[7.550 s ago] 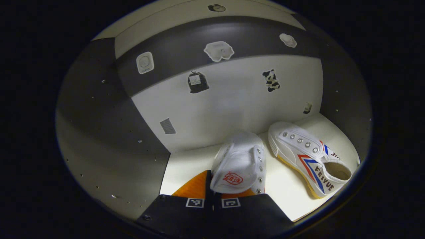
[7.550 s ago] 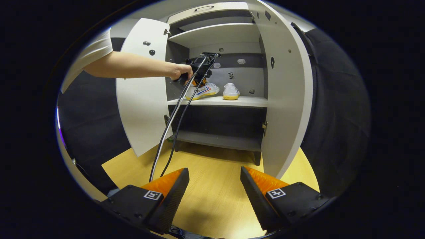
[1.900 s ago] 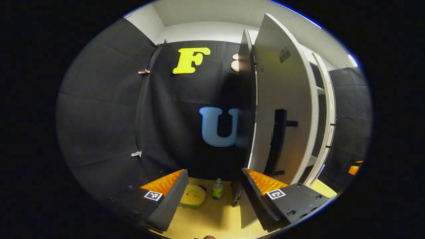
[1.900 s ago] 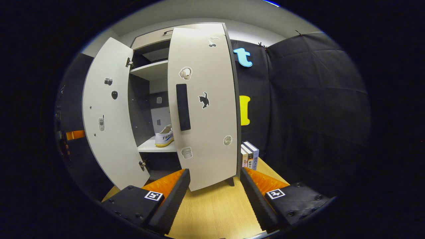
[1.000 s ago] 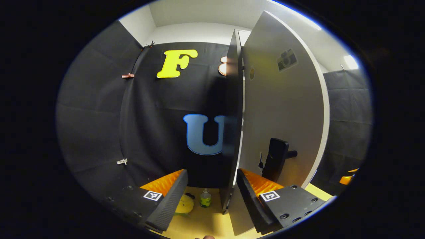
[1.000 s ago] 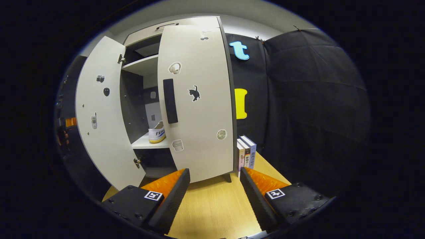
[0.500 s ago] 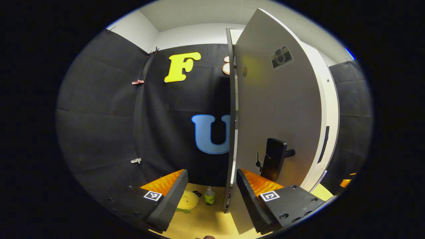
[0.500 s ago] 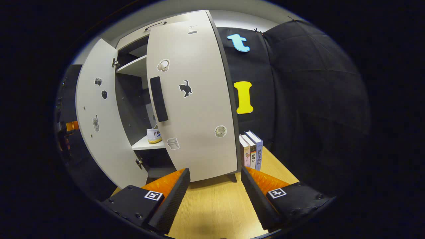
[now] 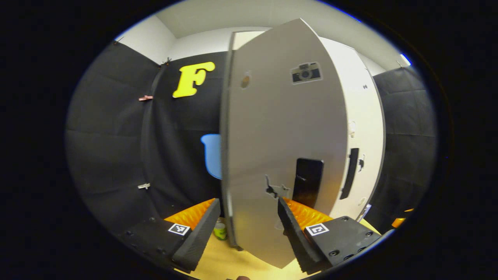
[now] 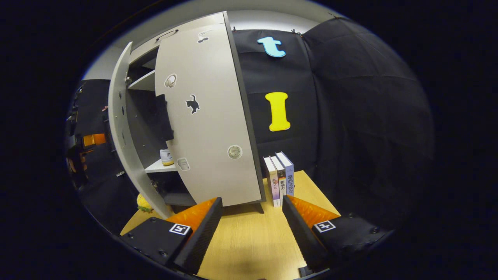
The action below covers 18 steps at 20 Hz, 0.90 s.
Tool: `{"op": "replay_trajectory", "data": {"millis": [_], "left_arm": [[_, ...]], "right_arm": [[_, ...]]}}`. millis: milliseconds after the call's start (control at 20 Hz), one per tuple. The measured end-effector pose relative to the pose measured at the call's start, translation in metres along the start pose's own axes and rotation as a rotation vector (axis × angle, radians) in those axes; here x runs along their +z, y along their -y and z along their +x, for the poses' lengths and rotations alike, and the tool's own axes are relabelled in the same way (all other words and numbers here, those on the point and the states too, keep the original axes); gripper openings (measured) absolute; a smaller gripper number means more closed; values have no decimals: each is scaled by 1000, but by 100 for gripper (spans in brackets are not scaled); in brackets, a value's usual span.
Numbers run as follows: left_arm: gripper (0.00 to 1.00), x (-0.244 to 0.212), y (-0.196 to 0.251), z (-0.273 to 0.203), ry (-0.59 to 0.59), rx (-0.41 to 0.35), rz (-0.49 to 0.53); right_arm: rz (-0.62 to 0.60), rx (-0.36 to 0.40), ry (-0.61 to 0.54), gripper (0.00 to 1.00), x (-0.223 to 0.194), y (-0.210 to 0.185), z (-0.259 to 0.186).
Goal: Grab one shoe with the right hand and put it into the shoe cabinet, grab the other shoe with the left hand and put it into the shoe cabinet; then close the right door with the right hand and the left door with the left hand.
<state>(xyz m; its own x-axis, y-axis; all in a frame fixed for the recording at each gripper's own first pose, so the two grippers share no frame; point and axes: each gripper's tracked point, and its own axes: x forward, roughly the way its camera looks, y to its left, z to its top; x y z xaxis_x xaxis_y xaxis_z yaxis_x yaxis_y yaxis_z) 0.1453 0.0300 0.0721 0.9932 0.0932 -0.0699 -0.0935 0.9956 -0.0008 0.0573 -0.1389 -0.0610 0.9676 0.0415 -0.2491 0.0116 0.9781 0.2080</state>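
Observation:
In the left gripper view the cabinet's left door (image 9: 280,128) stands close ahead, outer face toward me, with a black handle (image 9: 307,177) low on it. My left gripper (image 9: 245,229) is open; the door's lower part lies between its fingers without being pinched. The right door (image 9: 363,128) shows behind it. In the right gripper view the right door (image 10: 206,128) is nearly shut and the left door (image 10: 120,128) is ajar. One white shoe (image 10: 167,156) shows on the shelf through the gap. My right gripper (image 10: 251,229) hangs open over the wooden floor, holding nothing.
Three books (image 10: 280,175) stand on the floor right of the cabinet. A green bottle (image 9: 220,231) and a yellow toy (image 10: 144,204) lie on the floor at its left. Black cloth walls close in on both sides.
The left door has swung further toward shut and now shows its face more squarely. The right door has closed further, narrowing the gap, and the right gripper view has turned to the right.

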Motion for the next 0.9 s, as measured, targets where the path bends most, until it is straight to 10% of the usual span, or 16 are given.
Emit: {"op": "replay_trajectory", "data": {"millis": [450, 900], "left_arm": [[93, -8, 77, -46, 24, -6, 17], [94, -25, 25, -125, 31, -10, -24]], "right_arm": [[-39, 91, 38, 98, 31, 13, -2], [-56, 98, 182, 98, 65, -57, -43]]}}
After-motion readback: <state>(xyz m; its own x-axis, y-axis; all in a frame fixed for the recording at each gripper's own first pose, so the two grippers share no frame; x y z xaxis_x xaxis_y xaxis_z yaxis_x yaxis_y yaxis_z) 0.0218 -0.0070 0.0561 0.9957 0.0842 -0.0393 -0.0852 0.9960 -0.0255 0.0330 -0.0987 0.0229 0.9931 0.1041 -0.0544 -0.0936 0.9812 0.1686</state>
